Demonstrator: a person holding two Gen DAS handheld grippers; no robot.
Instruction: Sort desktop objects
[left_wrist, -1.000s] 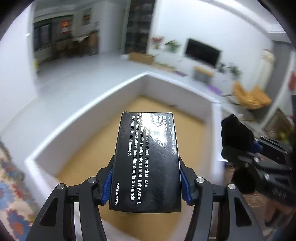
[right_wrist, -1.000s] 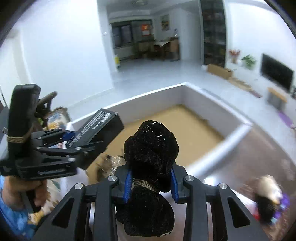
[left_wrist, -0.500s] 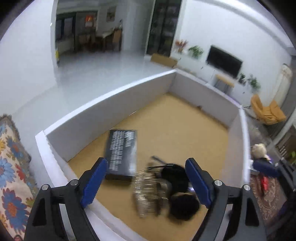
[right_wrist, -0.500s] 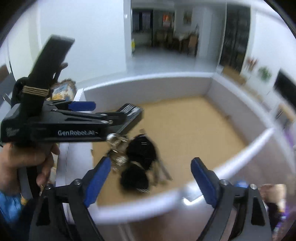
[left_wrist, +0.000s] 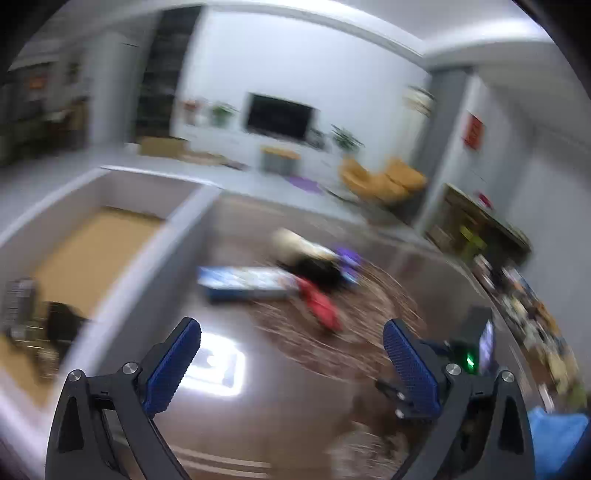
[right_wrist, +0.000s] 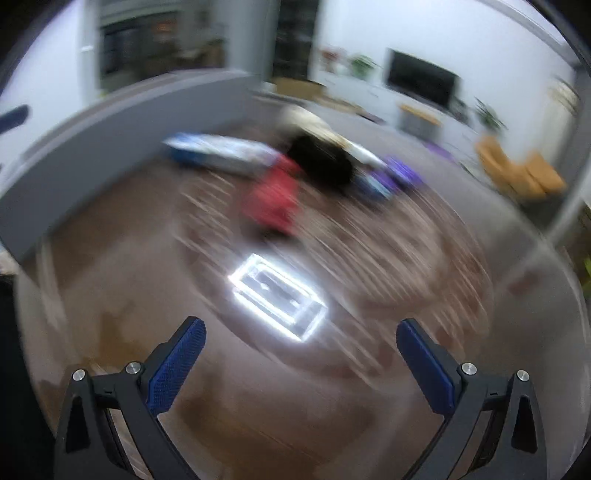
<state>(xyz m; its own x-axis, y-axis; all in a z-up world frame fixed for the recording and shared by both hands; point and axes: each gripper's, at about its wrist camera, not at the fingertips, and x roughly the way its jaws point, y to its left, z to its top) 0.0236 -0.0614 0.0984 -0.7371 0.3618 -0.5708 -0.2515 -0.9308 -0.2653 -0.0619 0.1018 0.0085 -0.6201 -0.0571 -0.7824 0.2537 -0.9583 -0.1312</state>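
Blue-padded left gripper (left_wrist: 291, 363) and right gripper (right_wrist: 301, 363) fingers are opening, nothing between them, above the glossy brown surface (right_wrist: 258, 398); a blurred red object (right_wrist: 271, 201) is lying at upper centre.

Both wrist views angle down over the brown table (left_wrist: 295, 406), sharing its clutter.

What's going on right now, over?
Both jaws opening, nothing between them. Remaining items, red thing and blue box, wait on the table. Nothing in the way.
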